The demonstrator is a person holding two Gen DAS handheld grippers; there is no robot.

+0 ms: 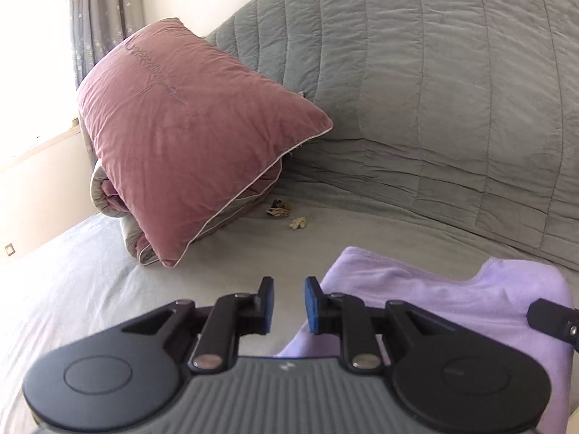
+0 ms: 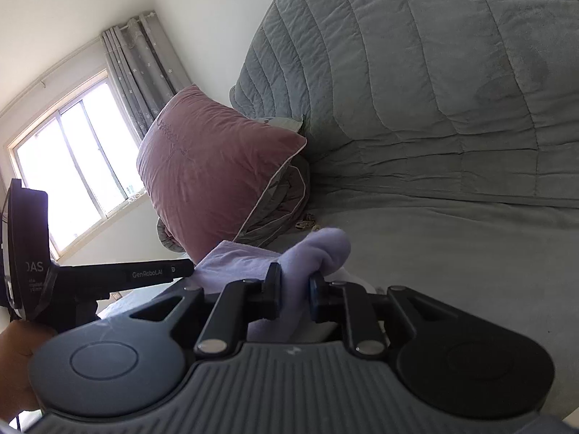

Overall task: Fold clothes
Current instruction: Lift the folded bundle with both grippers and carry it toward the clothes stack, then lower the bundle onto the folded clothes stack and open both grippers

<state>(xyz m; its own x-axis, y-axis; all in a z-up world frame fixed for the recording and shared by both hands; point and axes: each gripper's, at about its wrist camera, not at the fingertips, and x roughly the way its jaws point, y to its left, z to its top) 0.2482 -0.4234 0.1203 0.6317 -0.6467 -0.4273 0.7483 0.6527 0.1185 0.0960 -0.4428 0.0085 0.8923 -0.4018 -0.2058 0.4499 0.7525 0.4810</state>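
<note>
items: one fleecy lilac garment (image 1: 427,289) lying on the bed (image 1: 90,271), near one puffy pink quilt (image 1: 188,137) | left gripper (image 1: 288,305) fingers standing released, empty | right gripper (image 2: 295,296) fingers pinching a garment fold

Left gripper (image 1: 288,305): fingers parted, nothing between them. Lavender garment (image 1: 434,296): flat on grey bed (image 1: 90,275), lower right. Pink folded duvet (image 1: 188,137): against quilted headboard (image 1: 434,90). Small scraps (image 1: 278,211) beside duvet.
</note>
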